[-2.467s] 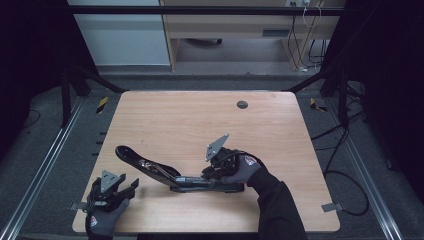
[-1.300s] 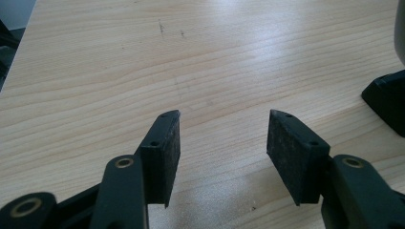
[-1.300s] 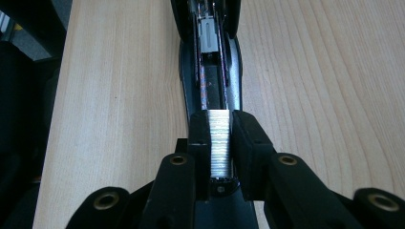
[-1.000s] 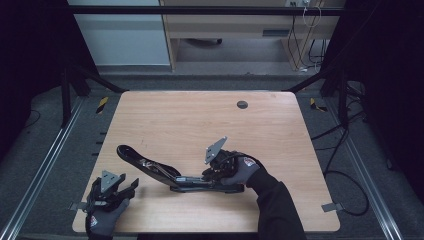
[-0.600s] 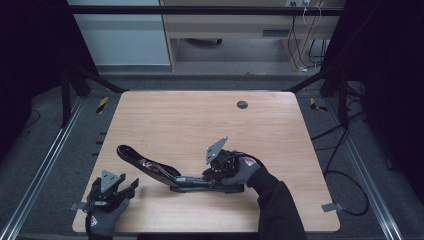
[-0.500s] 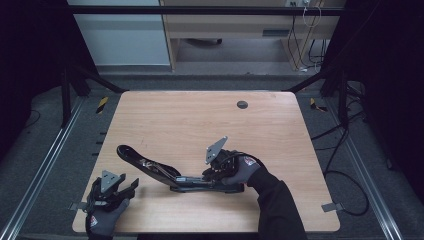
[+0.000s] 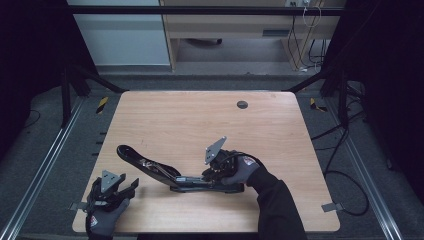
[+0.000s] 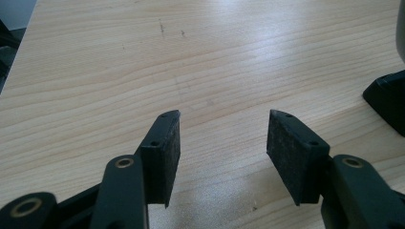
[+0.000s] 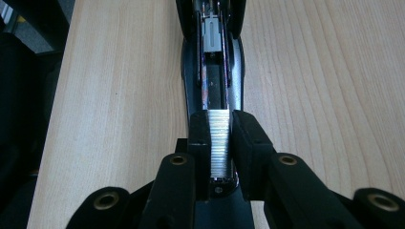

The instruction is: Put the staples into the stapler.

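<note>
A black stapler (image 7: pixel 160 171) lies swung open on the wooden table (image 7: pixel 200 120), its top arm reaching up to the left and its base (image 9: pixel 212 71) under my right hand. My right gripper (image 9: pixel 220 129) is shut on a silver strip of staples (image 9: pixel 220 140), held directly over the open staple channel; whether the strip touches the channel I cannot tell. In the high view this right gripper (image 7: pixel 207 175) sits at the stapler's right end. My left gripper (image 8: pixel 222 138) rests open near the table's front left corner (image 7: pixel 127 186), nothing between its pads. A black end of the stapler (image 8: pixel 389 98) lies to its right.
A round dark grommet (image 7: pixel 242 104) sits in the far part of the table. Metal rails (image 7: pixel 40 170) run along both sides on the floor, and cables (image 7: pixel 340 165) trail at the right. A desk and cabinet stand beyond the far edge.
</note>
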`<state>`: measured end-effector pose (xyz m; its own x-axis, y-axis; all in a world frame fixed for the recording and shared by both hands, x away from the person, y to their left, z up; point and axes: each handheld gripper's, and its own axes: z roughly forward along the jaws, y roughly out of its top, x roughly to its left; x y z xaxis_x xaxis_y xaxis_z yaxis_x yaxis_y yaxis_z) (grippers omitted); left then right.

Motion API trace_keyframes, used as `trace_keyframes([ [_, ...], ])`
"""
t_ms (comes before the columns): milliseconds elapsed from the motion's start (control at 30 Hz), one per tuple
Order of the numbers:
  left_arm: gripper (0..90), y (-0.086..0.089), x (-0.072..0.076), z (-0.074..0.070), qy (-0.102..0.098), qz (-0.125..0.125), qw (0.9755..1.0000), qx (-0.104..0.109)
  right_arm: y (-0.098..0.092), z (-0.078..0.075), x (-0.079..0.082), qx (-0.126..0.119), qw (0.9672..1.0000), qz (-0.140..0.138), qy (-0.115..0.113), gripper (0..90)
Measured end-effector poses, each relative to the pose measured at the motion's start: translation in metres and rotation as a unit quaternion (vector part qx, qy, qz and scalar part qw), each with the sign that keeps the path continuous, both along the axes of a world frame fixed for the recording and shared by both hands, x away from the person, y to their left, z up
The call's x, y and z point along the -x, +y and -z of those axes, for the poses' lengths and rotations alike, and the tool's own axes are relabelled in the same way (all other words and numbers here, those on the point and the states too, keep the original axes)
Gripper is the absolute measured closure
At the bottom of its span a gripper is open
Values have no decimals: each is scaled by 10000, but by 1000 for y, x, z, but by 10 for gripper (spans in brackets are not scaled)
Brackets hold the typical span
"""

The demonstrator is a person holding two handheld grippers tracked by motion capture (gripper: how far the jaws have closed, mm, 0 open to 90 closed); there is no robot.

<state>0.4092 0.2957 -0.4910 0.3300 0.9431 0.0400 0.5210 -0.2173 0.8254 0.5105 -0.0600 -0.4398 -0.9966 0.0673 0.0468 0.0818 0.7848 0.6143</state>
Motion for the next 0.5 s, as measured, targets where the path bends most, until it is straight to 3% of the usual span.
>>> trace_keyframes([
  [500,451,0,0,0,-5,-10,10000,-1,1,0,2,29,10000,30,-26,769],
])
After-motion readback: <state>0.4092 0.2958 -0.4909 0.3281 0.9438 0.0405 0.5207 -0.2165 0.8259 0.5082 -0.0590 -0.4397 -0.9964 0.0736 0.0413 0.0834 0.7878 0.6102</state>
